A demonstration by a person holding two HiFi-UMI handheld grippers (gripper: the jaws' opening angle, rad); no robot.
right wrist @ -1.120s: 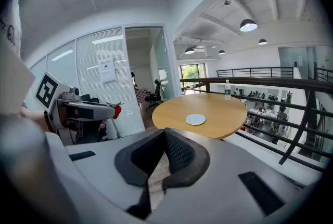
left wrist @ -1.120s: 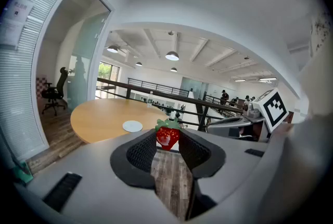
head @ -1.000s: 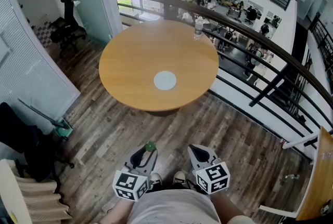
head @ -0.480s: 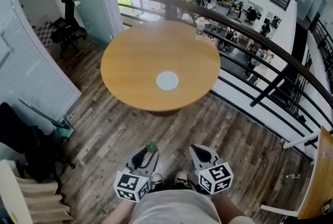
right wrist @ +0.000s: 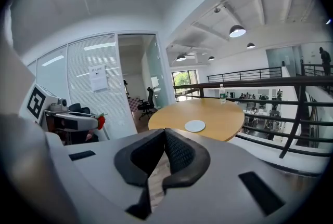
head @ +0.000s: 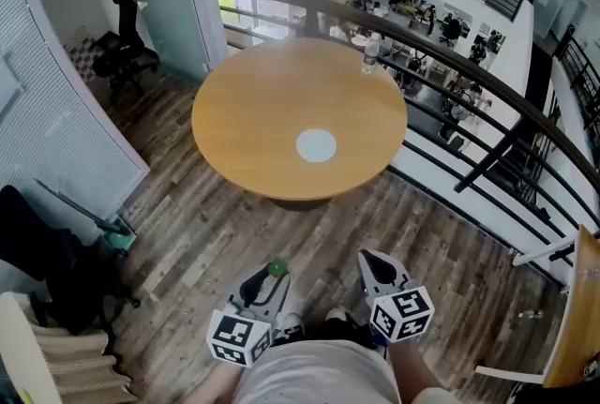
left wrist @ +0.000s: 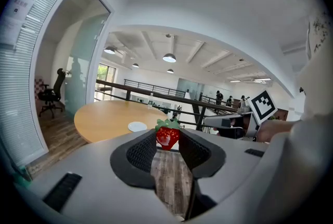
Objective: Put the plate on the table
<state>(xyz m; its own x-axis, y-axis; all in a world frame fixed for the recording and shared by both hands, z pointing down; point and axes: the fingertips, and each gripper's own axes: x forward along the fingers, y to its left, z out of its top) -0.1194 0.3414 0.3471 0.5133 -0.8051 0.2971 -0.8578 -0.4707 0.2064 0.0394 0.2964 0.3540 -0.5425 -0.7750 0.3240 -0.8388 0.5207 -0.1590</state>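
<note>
A small white plate lies flat near the middle of the round wooden table, which stands some way ahead of me across the floor. My left gripper is held low in front of my body, shut on a red toy strawberry with a green top. The right gripper is beside it, jaws shut together with nothing between them. The plate shows beyond the strawberry in the left gripper view. It also shows in the right gripper view, far past the shut right gripper.
A water bottle stands at the table's far edge by a dark railing over an open lower floor. A black office chair sits at the far left near glass walls. A wooden tabletop edge is at the right.
Both grippers have edged forward over the floor, the strawberry still in the left one. The table and plate now lie a little further right in the head view.
</note>
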